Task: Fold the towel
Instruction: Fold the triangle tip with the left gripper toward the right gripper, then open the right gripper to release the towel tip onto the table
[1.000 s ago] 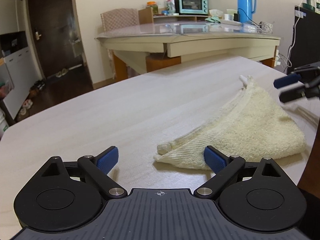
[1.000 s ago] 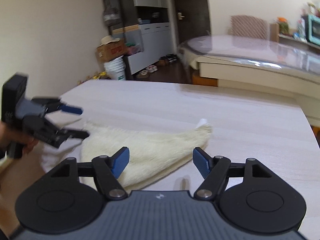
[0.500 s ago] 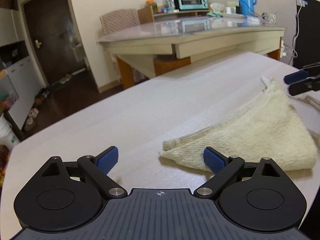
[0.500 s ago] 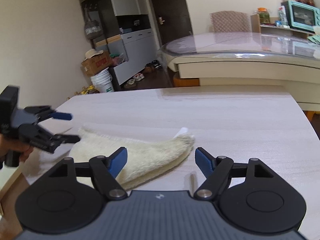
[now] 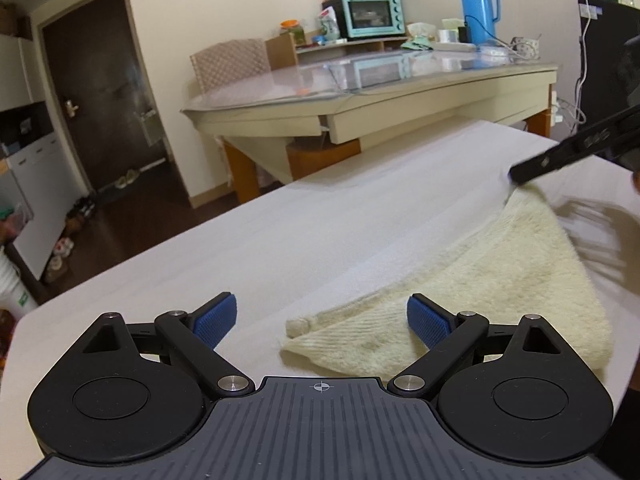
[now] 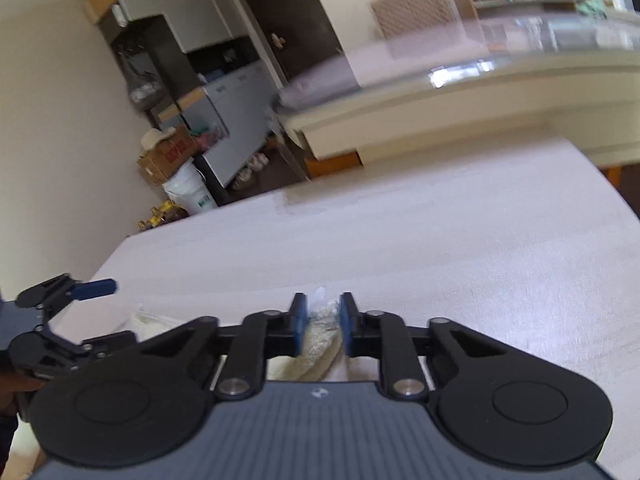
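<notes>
We count one towel (image 5: pixel 492 276) lying on the surface (image 5: pixel 320 224), its far corner between the closing pads of the right gripper (image 6: pixel 323 326), and the left gripper (image 5: pixel 320 318) spread beside its near corner.

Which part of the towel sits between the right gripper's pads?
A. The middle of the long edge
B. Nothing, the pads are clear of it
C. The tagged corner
C. In the right wrist view the right gripper is closing on the towel's corner, its white tag poking out above.

Home dining room: toaster oven (image 5: pixel 370 16), thermos (image 5: pixel 478 4), shoes by door (image 5: pixel 128 176).
</notes>
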A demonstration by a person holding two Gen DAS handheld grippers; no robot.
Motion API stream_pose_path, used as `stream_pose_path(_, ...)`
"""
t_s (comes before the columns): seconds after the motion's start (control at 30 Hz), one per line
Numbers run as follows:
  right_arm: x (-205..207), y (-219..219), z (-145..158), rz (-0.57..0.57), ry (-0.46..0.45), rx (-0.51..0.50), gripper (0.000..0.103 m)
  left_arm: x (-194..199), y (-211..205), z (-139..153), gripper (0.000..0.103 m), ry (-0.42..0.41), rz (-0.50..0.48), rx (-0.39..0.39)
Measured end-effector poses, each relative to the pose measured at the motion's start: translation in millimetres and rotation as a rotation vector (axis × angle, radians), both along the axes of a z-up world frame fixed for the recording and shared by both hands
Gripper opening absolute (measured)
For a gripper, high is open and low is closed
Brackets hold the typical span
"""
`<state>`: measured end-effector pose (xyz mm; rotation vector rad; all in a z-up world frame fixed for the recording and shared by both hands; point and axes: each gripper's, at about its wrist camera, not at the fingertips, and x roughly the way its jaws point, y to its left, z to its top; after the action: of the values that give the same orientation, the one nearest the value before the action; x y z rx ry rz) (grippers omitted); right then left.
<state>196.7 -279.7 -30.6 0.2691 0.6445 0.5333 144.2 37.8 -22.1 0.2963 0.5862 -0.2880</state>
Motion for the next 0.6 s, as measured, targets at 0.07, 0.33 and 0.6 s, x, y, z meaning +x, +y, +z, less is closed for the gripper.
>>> stream_pose_path(0.07, -2, -3, 4, -0.012, -0.025, 0.001, 0.019, 3, 3, -1, 0.096, -0.004, 0.02, 0.006)
stream_pose_path(0.33, 4, -3, -12, -0.016, 0.011, -0.046, 0.019, 20, 25, -5, 0.096, 0.007, 0.126, -0.027)
stream_pose_path(0.6, 2, 2, -15, -0.015, -0.001, -0.094, 0.019, 30, 30, -11, 0.097, 0.049, 0.129, -0.013)
